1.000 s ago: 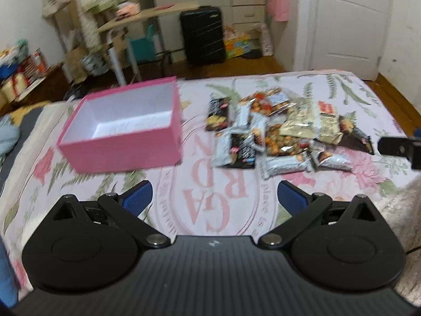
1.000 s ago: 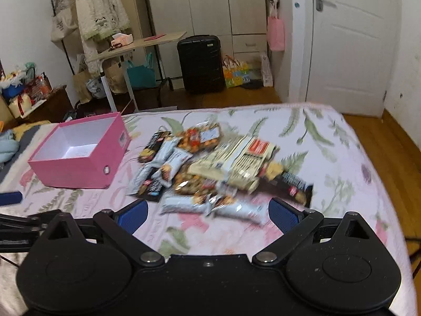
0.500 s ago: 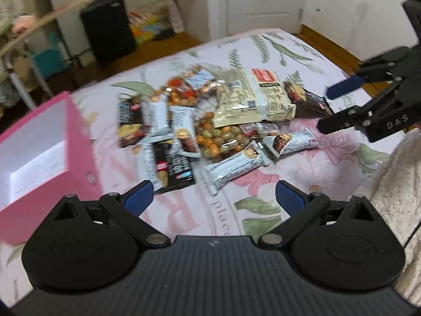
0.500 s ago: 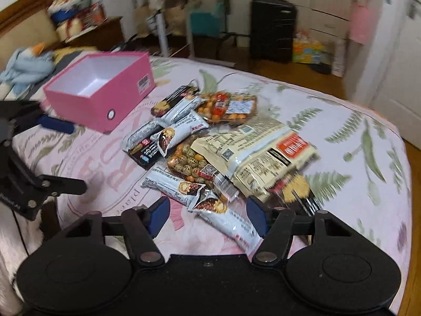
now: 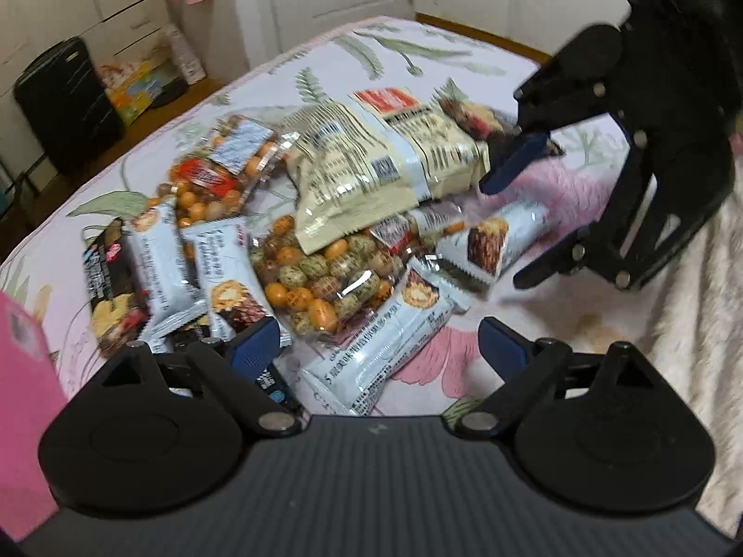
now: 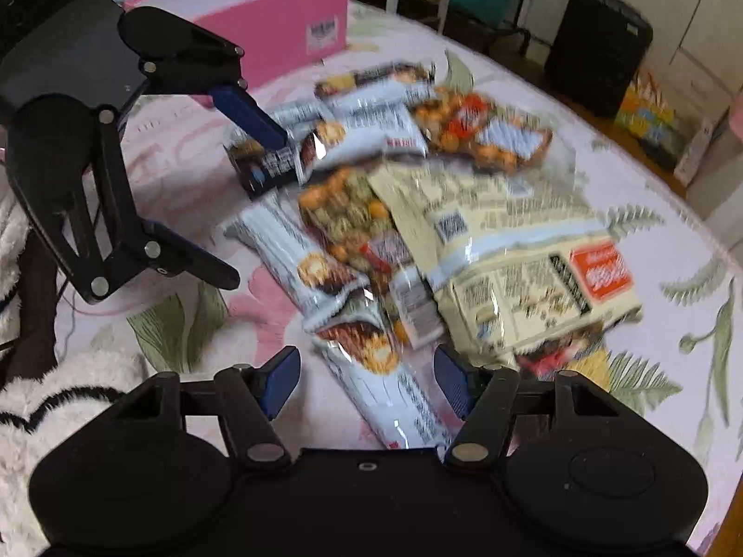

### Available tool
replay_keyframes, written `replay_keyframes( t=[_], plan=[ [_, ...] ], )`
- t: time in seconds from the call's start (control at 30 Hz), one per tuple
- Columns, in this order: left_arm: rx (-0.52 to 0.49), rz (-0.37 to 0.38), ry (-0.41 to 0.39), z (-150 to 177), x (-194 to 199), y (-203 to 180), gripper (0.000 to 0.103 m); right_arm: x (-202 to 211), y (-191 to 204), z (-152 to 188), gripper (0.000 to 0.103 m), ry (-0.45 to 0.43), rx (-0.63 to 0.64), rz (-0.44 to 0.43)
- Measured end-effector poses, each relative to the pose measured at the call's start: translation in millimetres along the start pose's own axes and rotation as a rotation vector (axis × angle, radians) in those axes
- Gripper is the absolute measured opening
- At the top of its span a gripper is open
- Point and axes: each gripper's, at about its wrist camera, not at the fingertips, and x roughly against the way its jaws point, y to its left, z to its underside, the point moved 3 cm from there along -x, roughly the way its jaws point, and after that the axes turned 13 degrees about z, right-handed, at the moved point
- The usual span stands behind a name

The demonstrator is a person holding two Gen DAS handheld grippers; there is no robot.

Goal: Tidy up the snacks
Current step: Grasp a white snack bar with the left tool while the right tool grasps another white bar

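Note:
A pile of snacks lies on the floral bedsheet [image 5: 418, 55]: beige bags [image 5: 371, 158] [image 6: 511, 250], clear bags of coated nuts [image 5: 316, 274] [image 6: 343, 213] and several white bars. My left gripper [image 5: 378, 348] [image 6: 241, 199] hangs low over the pile's near edge, its jaws closing, with a white bar [image 5: 385, 348] between them untouched. My right gripper [image 6: 367, 378] [image 5: 515, 223] stands half-wide astride another white bar [image 6: 394, 394], with gaps on both sides of it. The pink box [image 6: 278, 14] [image 5: 18, 371] stands beyond the left gripper.
A black suitcase [image 5: 65, 102] [image 6: 599, 46] stands on the wooden floor past the bed's far edge. Fluffy white fabric [image 5: 687, 325] [image 6: 69, 385] lies at the near side of the bed. A dark packet [image 5: 107, 278] lies at the pile's box side.
Both grippers have come down and rolled towards the snack pile, which now fills both views. The right jaws have narrowed by about half; the left jaws have narrowed a little.

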Motion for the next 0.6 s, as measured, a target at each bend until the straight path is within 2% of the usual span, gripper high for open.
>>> replay_keyframes(
  t=[0.17, 0.23, 0.27, 0.3, 0.33, 0.4, 0.47, 0.6],
  plan=[
    [-0.008, 0.044, 0.068, 9.4, -12.8, -4.6, 0.093, -17.7, -4.3, 4.3, 0.069, 0.048, -0.034, -0.020],
    [0.006, 0.037, 0.076, 10.5, -15.3, -5.8, 0.084, -22.2, -4.0, 6.5, 0.070, 0.073, -0.034, -0.007],
    [0.016, 0.032, 0.083, 10.2, -15.9, -6.0, 0.073, -22.8, -5.4, 6.8, 0.069, 0.082, -0.043, -0.007],
    [0.025, 0.031, 0.092, 10.1, -15.9, -6.0, 0.062, -22.2, -7.9, 6.6, 0.065, 0.092, -0.061, -0.013],
    [0.039, 0.031, 0.098, 9.8, -14.8, -5.9, 0.058, -21.0, -11.8, 6.5, 0.058, 0.103, -0.093, -0.028],
    [0.072, 0.031, 0.105, 9.0, -12.0, -4.3, 0.045, -20.5, -20.6, 6.9, 0.051, 0.126, -0.167, -0.059],
    [0.117, 0.037, 0.119, 8.0, -11.1, -0.9, 0.040, -21.4, -28.8, 8.7, 0.048, 0.161, -0.254, -0.094],
    [0.175, 0.071, 0.129, 4.7, -14.9, 3.7, 0.040, -21.9, -32.9, 11.8, 0.045, 0.193, -0.329, -0.140]
  ],
)
